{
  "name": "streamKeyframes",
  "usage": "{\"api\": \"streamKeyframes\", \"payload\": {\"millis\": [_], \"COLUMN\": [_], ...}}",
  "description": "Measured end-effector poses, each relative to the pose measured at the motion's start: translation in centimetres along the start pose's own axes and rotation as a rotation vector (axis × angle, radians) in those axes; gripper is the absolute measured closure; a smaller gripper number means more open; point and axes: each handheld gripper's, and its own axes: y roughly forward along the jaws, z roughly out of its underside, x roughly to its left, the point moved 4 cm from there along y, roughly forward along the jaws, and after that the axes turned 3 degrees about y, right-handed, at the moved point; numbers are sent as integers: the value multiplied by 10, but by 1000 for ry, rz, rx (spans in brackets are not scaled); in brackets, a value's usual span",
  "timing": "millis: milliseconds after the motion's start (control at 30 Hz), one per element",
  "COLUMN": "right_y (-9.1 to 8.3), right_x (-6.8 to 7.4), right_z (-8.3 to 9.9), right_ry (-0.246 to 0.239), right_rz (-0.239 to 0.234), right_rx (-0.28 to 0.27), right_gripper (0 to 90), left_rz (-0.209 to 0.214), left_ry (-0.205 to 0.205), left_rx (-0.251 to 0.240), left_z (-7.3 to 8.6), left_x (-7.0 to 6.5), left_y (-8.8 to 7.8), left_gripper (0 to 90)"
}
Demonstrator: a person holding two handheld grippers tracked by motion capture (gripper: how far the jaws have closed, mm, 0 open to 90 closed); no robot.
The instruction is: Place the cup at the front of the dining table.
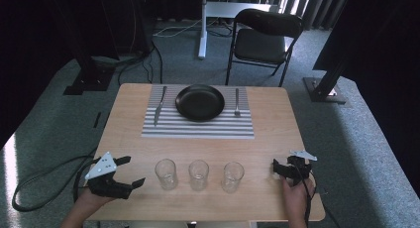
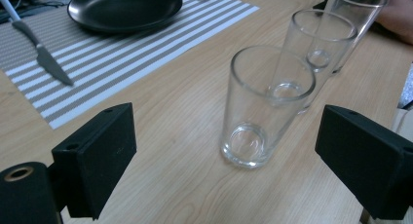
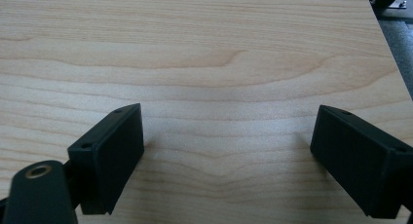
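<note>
Wooden table (image 1: 277,139) carries everything I count: three clear glasses, one black plate (image 1: 200,102), one knife (image 1: 159,105), one fork (image 1: 236,102) and one striped mat (image 1: 198,126). On the floor behind it stands one black chair (image 1: 262,42).

Glasses: all upright and empty, in a single row along my near edge, apart from each other. Left glass (image 1: 166,173), middle glass (image 1: 198,174), right glass (image 1: 233,176). In the left gripper view the same three recede in a line, the left glass (image 2: 263,107) nearest, then the middle glass (image 2: 319,48), then the right glass (image 2: 353,19).

Place setting: the plate sits in the middle of the mat at the far side, with the knife lying on the mat to its left and the fork on the mat to its right, neither touching the plate.

Left gripper (image 1: 128,171): I hold it at the near left corner, aimed across the table at the left glass, near it but not touching. Its jaws are spread wide; in its own view the left glass stands ahead of them and between their lines, with nothing gripped.

Right gripper (image 1: 280,169): I hold it near the near right corner, beyond the right glass. Its jaws are likewise spread, and its own view shows bare wood (image 3: 219,73) between them
</note>
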Motion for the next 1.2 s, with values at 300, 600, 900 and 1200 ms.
{"api": "streamKeyframes", "payload": {"millis": [300, 600, 900, 1200], "right_y": [0, 0, 0, 0], "right_x": [0, 0, 0, 0], "right_z": [0, 0, 0, 0], "right_ry": [1, 0, -1, 0], "right_rz": [-1, -1, 0, 0], "right_rx": [-1, -1, -1, -1], "right_gripper": [116, 116, 116, 116], "left_rz": [41, 73, 92, 118], "left_ry": [19, 45, 60, 87], "left_rx": [-14, 1, 9, 43], "left_z": [-13, -21, -28, -38], "left_x": [-8, -15, -19, -23], "left_y": [8, 19, 27, 38], "left_gripper": [83, 83, 83, 84]}}
